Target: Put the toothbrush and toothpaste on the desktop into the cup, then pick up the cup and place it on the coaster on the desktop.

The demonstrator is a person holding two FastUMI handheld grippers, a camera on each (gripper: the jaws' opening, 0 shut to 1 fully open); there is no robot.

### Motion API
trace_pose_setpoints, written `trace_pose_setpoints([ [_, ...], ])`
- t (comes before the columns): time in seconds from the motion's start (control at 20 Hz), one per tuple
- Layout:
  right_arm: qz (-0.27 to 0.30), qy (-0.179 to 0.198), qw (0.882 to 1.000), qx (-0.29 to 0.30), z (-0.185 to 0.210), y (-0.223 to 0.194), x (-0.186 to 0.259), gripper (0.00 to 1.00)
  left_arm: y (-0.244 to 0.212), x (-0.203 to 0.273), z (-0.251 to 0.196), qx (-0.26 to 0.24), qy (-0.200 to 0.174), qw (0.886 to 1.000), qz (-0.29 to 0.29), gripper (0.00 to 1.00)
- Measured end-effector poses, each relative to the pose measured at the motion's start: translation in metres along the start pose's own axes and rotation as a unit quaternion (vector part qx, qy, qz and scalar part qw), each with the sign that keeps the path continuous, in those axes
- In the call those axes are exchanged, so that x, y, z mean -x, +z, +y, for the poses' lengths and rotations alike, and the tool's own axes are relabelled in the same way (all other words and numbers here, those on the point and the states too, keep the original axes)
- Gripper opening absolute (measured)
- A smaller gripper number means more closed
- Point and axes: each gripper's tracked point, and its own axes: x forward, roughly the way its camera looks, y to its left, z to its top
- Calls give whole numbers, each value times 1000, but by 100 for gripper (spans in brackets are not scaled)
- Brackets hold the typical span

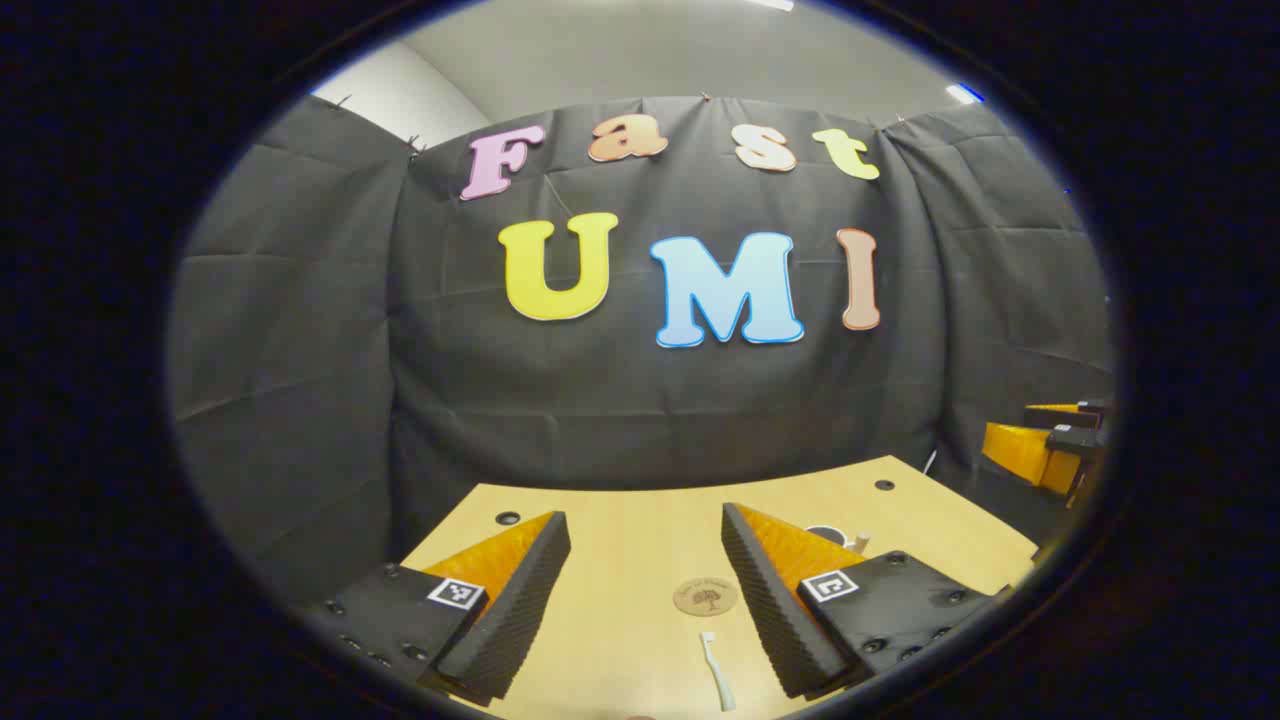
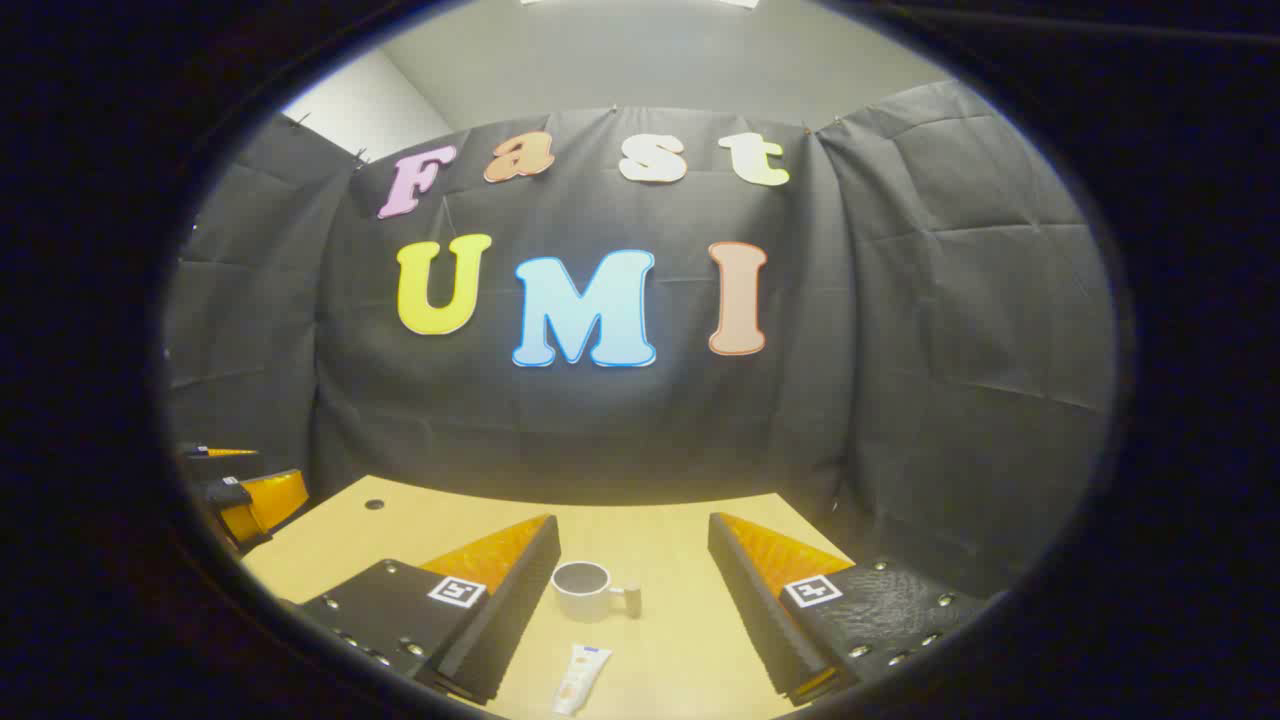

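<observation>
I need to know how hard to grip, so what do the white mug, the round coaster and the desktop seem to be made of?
The white mug looks like glazed ceramic: smooth, thick rim, though plastic is possible. The round brown coaster looks like wood or cork, matte with a printed tree. The pale desktop seems a wood-look laminate with a faint sheen.

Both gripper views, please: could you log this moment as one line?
left tongs open | right tongs open | toothbrush, toothpaste on desktop | cup empty | coaster bare

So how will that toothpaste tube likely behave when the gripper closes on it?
The toothpaste tube lies flat on the desk, so it probably won't roll. It looks small, likely light. Its flattened body suggests it is soft and may dent under the fingers.
</observation>
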Motion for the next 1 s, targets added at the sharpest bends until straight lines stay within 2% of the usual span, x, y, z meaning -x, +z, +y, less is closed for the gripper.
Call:
trace_pose_setpoints([
  [0.35, 38, 18, 999, -13, 4, -15, -22, 93, 0, -12, -12, 24, -12, 1000, 9, 99],
  [0.4, 44, 21, 999, -10, 5, -19, -21, 96, 0, -14, -13, 23, -16, 1000, 10, 99],
  [0.45, 46, 24, 999, -10, 6, -19, -22, 93, 3, -15, -14, 23, -22, 999, 7, 97],
  [0.55, 52, 30, 998, -12, 8, -20, -25, 93, 4, -15, -13, 23, -22, 999, 7, 100],
  [0.65, 58, 35, 998, -18, 9, -22, -29, 92, 6, -15, -12, 22, -22, 999, 10, 96],
  [0.75, 66, 38, 997, -25, 10, -26, -32, 93, 6, -16, -12, 22, -21, 999, 18, 99],
  [0.8, 69, 38, 997, -25, 11, -28, -34, 96, 5, -17, -12, 25, -22, 999, 20, 97],
  [0.85, 74, 37, 996, -24, 11, -29, -36, 93, 3, -19, -13, 27, -23, 999, 26, 100],
  [0.9, 81, 38, 996, -22, 11, -34, -37, 93, -2, -22, -14, 29, -24, 999, 35, 96],
  [0.95, 90, 38, 995, -21, 12, -39, -39, 93, -8, -29, -18, 33, -29, 998, 48, 97],
  [1.0, 104, 38, 994, -18, 11, -47, -41, 96, -15, -36, -23, 38, -34, 997, 63, 99],
])
